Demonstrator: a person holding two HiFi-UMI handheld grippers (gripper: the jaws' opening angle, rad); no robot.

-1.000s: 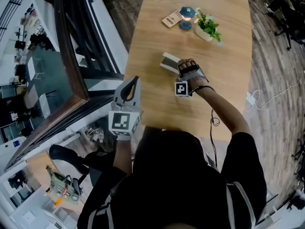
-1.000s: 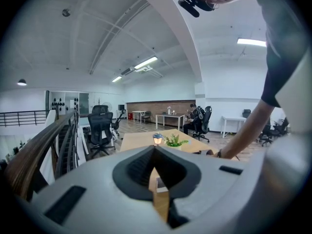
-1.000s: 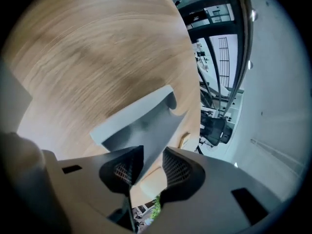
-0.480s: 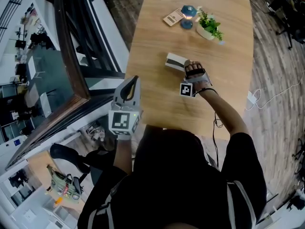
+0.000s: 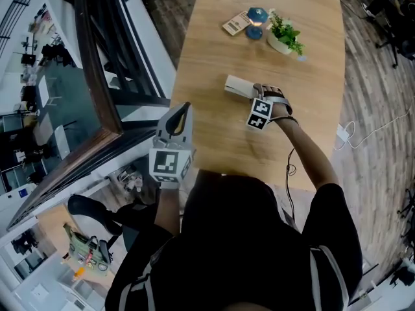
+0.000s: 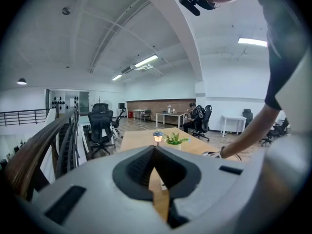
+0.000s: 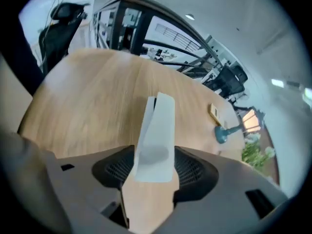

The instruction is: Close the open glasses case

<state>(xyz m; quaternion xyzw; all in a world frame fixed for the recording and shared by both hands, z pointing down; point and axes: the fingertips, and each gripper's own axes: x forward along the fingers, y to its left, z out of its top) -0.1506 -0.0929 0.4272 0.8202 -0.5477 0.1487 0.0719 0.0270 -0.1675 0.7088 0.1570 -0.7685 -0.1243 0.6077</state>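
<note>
A long wooden table [image 5: 207, 50] was seen from above, with a person [image 5: 246, 251] in dark clothes at its near end and a gripper held in each hand. The left gripper [image 6: 155, 149] was held at the table's left edge, close to the near corner. Its jaws were closed tip to tip and nothing was held between them. The right gripper [image 7: 155, 165] was reached out over the middle of the table and pointed steeply down. Its jaws had just been opening and were spread wide. The near end of the case [image 5: 238, 86] lay between them, with the pads just beside its sides rather than clamped on it. The pale case was laid flat near the middle of the table, well apart from every edge, and its lid was seen down, or very nearly down, on its base. Towards the far end a small potted plant [image 5: 285, 39] was stood near the right edge. A lit blue lamp [image 5: 255, 19] was placed just to its left, and a card [image 5: 235, 24] was laid beside the lamp.
</note>
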